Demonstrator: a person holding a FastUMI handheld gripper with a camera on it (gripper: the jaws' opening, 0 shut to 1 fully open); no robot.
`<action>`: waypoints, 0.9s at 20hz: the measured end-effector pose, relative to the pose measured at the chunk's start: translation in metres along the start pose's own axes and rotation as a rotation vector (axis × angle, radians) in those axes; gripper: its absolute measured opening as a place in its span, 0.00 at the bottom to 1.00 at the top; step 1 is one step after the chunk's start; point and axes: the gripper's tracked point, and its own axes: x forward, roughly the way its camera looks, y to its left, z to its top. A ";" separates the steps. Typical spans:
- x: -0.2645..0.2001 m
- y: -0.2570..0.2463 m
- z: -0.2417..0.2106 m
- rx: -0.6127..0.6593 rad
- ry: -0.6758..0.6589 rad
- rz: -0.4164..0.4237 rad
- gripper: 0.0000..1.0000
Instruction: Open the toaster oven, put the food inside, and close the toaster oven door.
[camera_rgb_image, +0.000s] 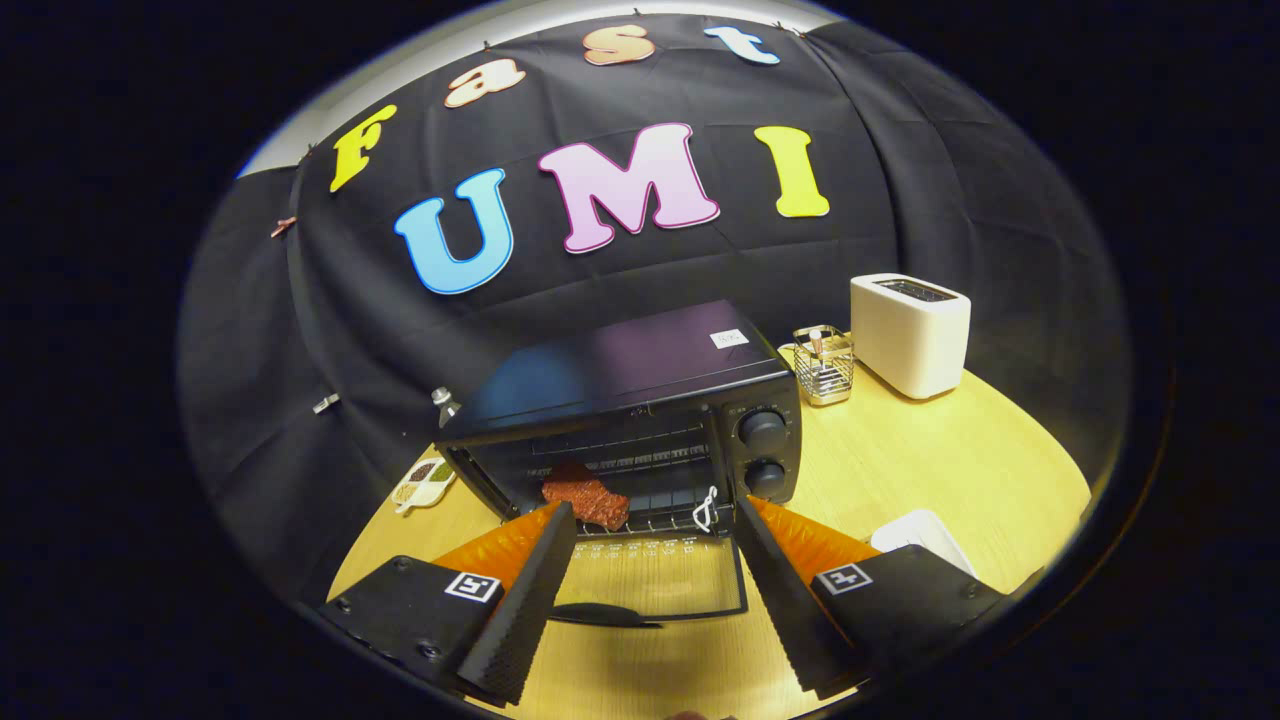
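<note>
A black toaster oven (640, 400) stands on the wooden table (930, 470) with its glass door (655, 580) folded down flat toward me. A reddish-brown piece of food (585, 497) lies on the wire rack inside, toward the left. My gripper (655, 515) hovers over the lowered door, open wide, its fingertips just short of the oven mouth, with nothing between the fingers. The door handle (605, 615) lies between the fingers, nearer to me than the tips.
A white toaster (908, 333) and a wire holder (824, 365) stand behind the oven on its right. A small dish with compartments (424, 483) sits to the oven's left. A white object (925, 535) lies beside the right finger. Two knobs (764, 452) are on the oven's right panel.
</note>
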 end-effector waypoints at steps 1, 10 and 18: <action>-0.006 0.001 -0.006 -0.025 0.015 0.002 0.98; -0.032 0.021 -0.088 -0.208 0.206 0.039 0.98; -0.005 0.022 -0.174 -0.320 0.368 0.012 0.99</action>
